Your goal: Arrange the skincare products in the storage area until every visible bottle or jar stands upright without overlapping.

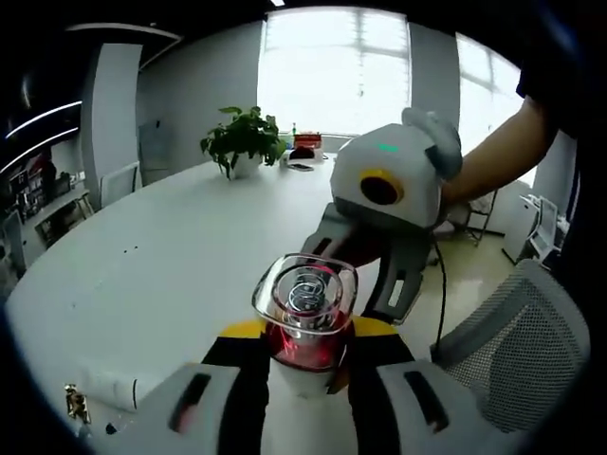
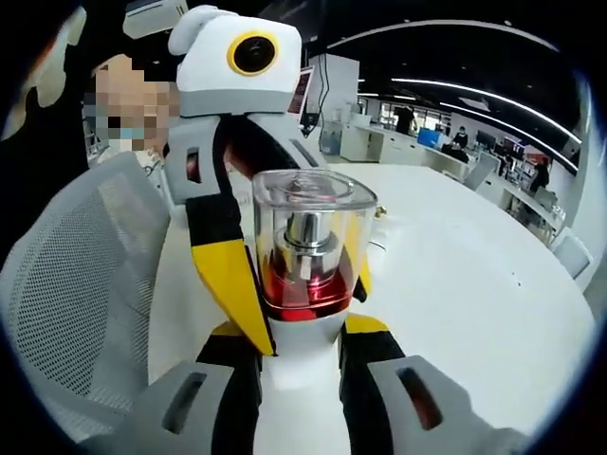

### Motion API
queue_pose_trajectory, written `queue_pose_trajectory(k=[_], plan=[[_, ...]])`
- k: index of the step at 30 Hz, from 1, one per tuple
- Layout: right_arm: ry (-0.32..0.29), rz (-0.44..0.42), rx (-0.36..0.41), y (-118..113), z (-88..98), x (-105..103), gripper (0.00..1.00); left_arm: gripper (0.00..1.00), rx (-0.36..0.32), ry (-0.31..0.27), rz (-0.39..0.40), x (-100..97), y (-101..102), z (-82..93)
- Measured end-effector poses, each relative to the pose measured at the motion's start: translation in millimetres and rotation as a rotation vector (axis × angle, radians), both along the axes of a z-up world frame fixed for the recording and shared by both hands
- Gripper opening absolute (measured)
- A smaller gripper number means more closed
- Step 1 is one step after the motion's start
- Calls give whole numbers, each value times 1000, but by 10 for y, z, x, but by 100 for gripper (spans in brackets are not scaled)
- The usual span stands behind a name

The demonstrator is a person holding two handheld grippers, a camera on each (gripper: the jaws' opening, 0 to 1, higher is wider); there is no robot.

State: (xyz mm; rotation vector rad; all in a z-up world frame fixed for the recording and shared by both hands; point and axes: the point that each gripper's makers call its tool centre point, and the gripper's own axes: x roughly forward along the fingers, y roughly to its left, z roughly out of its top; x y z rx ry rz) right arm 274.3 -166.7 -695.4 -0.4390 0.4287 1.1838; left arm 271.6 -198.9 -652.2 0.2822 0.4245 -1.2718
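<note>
Holding one clear-capped red bottle (image 1: 305, 318) aloft, both grippers, left (image 1: 305, 365) and right (image 2: 302, 332), clenched on it. Handing over, apparently; next calling for one releasing, then standing it upright on the white table (image 1: 180, 256).

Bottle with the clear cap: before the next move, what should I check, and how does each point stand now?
1. Left hand-held gripper shut on bottle: ok.
2. Right hand-held gripper also shut on it: ok.
3. Bottle upright: cannot tell, both views tilt.
4. Clear cap seated: ok.
5. Bare table nearby for setting down: ok.
6. Other products upright: not ok, a white tube lies flat.
</note>
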Motion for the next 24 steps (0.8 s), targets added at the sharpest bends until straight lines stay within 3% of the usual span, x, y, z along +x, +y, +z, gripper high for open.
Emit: queue_pose_trajectory(k=[7, 24], plan=[[-13, -3, -6, -5, -12, 192, 30, 26, 11, -40, -12, 204, -37, -2], [-13, 51, 14, -21, -9, 590, 30, 27, -16, -68, 18, 617, -43, 9]])
